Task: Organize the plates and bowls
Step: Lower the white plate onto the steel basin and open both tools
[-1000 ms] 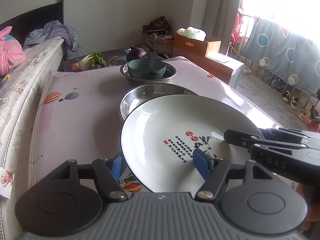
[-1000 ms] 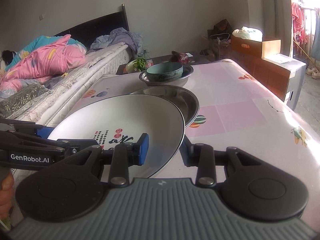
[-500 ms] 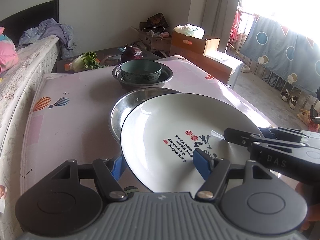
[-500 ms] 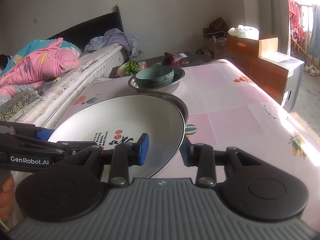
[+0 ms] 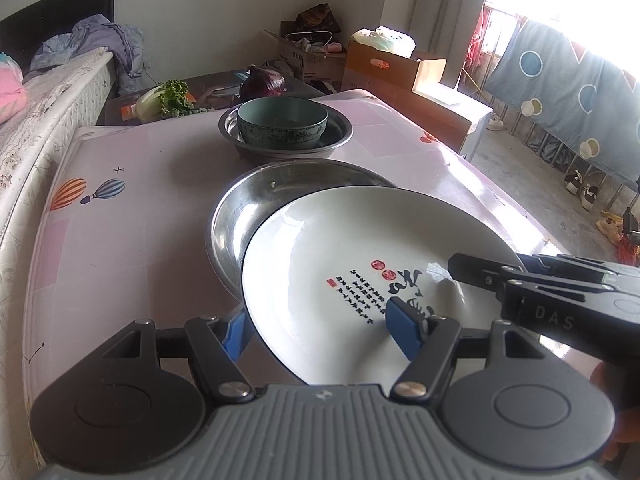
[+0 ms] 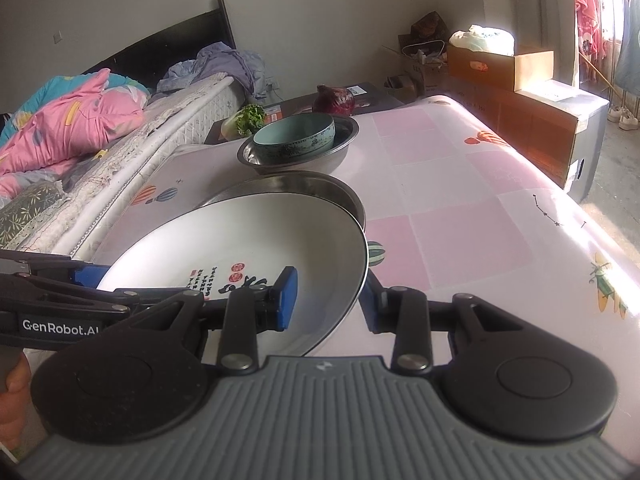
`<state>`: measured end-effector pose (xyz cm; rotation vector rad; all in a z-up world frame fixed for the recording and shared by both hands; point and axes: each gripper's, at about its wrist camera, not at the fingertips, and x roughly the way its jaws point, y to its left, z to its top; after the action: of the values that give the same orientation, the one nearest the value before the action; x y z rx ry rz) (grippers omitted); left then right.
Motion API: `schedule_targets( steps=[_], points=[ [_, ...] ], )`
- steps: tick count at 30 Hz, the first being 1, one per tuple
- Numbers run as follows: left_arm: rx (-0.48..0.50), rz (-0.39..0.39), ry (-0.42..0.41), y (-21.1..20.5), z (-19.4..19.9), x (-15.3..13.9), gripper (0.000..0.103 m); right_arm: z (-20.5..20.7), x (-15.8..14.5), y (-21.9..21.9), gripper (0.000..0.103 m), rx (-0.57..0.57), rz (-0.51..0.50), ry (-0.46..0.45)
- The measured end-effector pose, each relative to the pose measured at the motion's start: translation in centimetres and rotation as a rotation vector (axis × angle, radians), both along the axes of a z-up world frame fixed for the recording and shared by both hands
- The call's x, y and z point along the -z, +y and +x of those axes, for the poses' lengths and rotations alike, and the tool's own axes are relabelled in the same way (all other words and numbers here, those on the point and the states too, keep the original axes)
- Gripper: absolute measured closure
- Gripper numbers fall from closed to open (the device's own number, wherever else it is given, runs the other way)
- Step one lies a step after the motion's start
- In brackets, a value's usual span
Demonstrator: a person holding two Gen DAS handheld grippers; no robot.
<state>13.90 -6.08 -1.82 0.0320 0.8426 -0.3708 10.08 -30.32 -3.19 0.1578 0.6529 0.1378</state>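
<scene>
A white plate (image 5: 340, 248) (image 6: 224, 240) with black script and red seals hangs tilted above the table, partly over a shallow steel plate (image 5: 256, 200) (image 6: 320, 188). My left gripper (image 5: 320, 332) is shut on the plate's near rim, one blue pad under it and one on its face. My right gripper (image 6: 328, 304) is shut on the opposite rim in the same way. Each gripper shows in the other's view, the right gripper (image 5: 560, 292) and the left gripper (image 6: 60, 300). Farther back a teal bowl (image 5: 282, 120) (image 6: 294, 136) sits inside a steel bowl (image 5: 340, 136) (image 6: 344, 136).
The table (image 5: 140, 220) (image 6: 460, 220) has a pink patterned cover. A bed (image 6: 80, 128) runs along its left side. Beyond the far edge lie a purple cabbage (image 5: 264, 80) and a leafy green (image 5: 168, 96). Cardboard boxes (image 6: 520, 68) stand at the right.
Both grippers have carried the white plate forward across the table. It now covers more of the steel plate, and the bowls look nearer. Neither grip has changed.
</scene>
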Motion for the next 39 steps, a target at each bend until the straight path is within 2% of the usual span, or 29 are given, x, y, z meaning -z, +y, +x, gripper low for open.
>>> schedule_targets(
  steps=[7,25,28,29,33,39],
  points=[
    [-0.008,-0.016,0.042,0.0,1.9,0.6,0.035,2.2,0.5,-0.5,0.07,0.007,0.003,0.031],
    [-0.053,-0.02,0.067,1.5,3.8,0.7,0.034,5.8,0.2,-0.7,0.069,0.006,0.003,0.008],
    [-0.051,-0.042,0.057,2.0,3.5,0.5,0.035,5.8,-0.1,-0.8,0.066,0.013,0.0,-0.003],
    [-0.048,-0.04,0.041,1.9,3.2,0.2,0.034,5.8,-0.2,-0.9,0.063,0.016,0.002,-0.005],
    [-0.03,-0.024,0.011,1.4,2.5,-0.4,0.033,5.2,-0.3,-1.1,0.06,0.027,0.011,-0.007],
    [-0.017,0.018,-0.014,0.6,1.7,-1.0,0.023,3.9,-0.6,-1.5,0.051,0.036,0.022,-0.017]
  ],
)
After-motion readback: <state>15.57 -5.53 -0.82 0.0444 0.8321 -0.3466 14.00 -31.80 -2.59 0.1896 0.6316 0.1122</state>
